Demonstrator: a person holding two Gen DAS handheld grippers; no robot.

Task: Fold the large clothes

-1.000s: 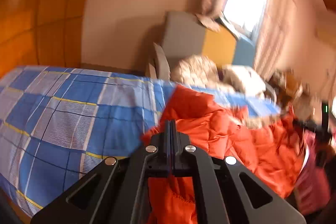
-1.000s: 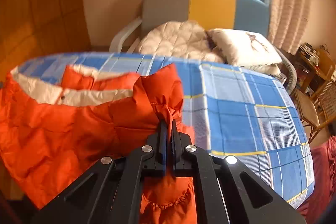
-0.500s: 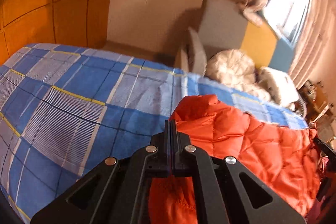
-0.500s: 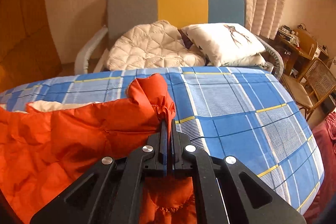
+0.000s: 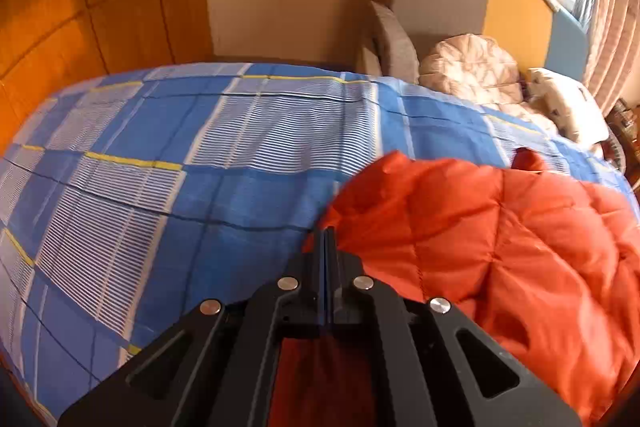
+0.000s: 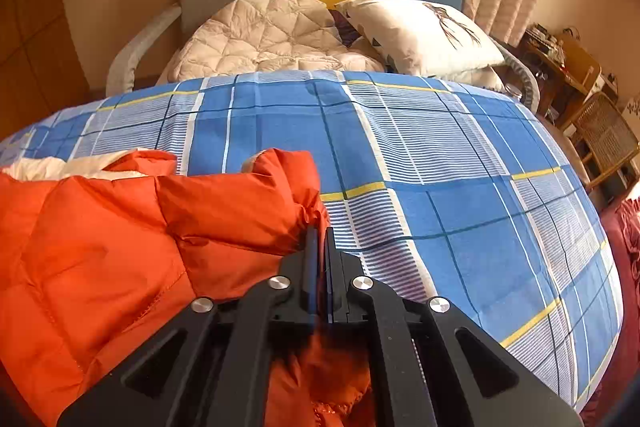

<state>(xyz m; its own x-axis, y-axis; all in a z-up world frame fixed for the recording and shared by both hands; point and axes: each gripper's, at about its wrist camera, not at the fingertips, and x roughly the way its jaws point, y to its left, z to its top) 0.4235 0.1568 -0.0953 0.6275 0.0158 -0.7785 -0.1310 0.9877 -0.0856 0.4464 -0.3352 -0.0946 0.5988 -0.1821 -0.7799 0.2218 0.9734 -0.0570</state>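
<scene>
Jacket [image 5: 500,239] edge pinched by left claw [image 5: 326,233] and right claw [image 6: 319,233], both clenched, over bed [image 6: 460,155]; slick padding may slip out, sagging unevenly.

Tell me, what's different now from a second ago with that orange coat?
Both tools have come down toward the blue plaid bed, lowering the orange coat so it spreads flatter on the cover, where it had hung bunched. The left tool and right tool stay clamped on the coat's edges. The quilt and pillow behind are unchanged.
</scene>
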